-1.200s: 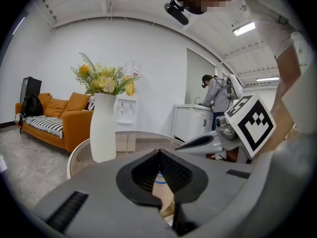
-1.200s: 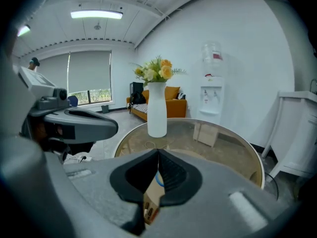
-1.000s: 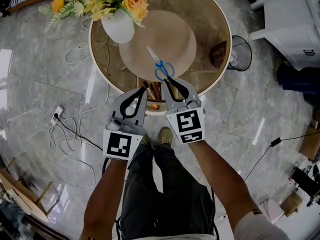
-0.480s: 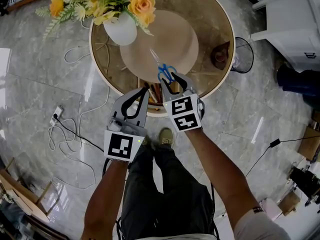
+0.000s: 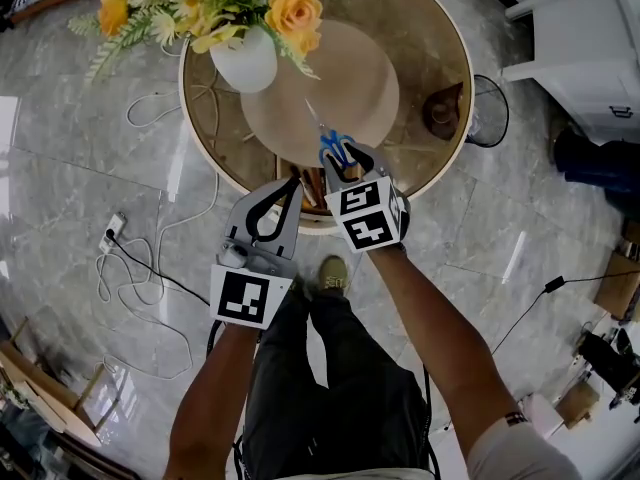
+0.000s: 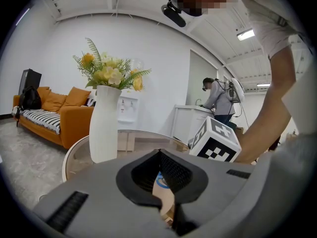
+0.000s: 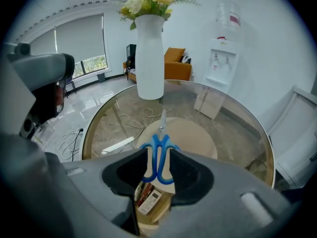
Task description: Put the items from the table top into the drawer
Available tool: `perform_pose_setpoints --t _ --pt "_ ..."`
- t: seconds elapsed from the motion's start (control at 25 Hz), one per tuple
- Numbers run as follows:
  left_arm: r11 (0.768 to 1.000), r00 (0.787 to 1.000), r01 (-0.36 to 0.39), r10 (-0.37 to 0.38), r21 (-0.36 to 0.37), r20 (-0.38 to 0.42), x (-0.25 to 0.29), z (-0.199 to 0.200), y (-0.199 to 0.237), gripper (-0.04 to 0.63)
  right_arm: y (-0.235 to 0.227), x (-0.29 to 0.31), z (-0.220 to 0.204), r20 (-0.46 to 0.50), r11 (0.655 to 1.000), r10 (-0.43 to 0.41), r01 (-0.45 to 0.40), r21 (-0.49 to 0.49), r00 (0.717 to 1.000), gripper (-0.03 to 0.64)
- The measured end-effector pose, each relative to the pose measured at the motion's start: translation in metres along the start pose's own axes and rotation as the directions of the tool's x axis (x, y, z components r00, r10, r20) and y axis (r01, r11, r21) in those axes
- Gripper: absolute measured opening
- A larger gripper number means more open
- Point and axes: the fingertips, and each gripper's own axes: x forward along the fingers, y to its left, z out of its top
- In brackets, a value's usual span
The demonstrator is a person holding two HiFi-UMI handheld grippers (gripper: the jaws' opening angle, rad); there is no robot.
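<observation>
Scissors (image 7: 159, 155) with blue plastic handles lie on the round glass tabletop (image 5: 435, 58), long axis running away from the person, handles nearest. The right gripper (image 5: 352, 156) is the nearer: its fingers, which have just been opening wide, straddle the handles without pinching. The left gripper (image 5: 291, 180), fingers together and empty, hangs just beside. No writing is legible.

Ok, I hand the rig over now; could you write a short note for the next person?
Left gripper: shut, empty, near the table edge.
Right gripper: jaws have just been opening; the blue handles of the scissors sit between them, not gripped.
Scissors lie on the table.
Done: drawer below stands open, some items inside.
Left: grip scissors, place them in the drawer.
</observation>
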Motion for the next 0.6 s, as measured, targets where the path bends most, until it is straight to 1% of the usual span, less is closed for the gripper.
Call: perform_pose_setpoints --t 0.12,0.28,0.6 --pt "1.0 1.0 0.001 -0.001 -0.002 -0.001 0.0003 -0.0016 0.0013 0.0 0.0014 0.0024 -0.0016 -0.011 1.0 0.005 -0.005 -0.006 1.0 0.128" --pt "1.0 1.0 0.002 -0.002 -0.007 -0.006 0.0 -0.0037 0.003 0.0 0.0058 0.0029 -0.0018 -0.003 1.0 0.008 -0.008 -0.014 1.0 0.087" --pt "1.0 1.0 0.008 -0.008 -0.003 -0.001 -0.0003 -0.0029 0.0019 0.0 0.0047 0.0005 -0.0018 0.03 1.0 -0.001 0.001 0.016 1.0 0.083"
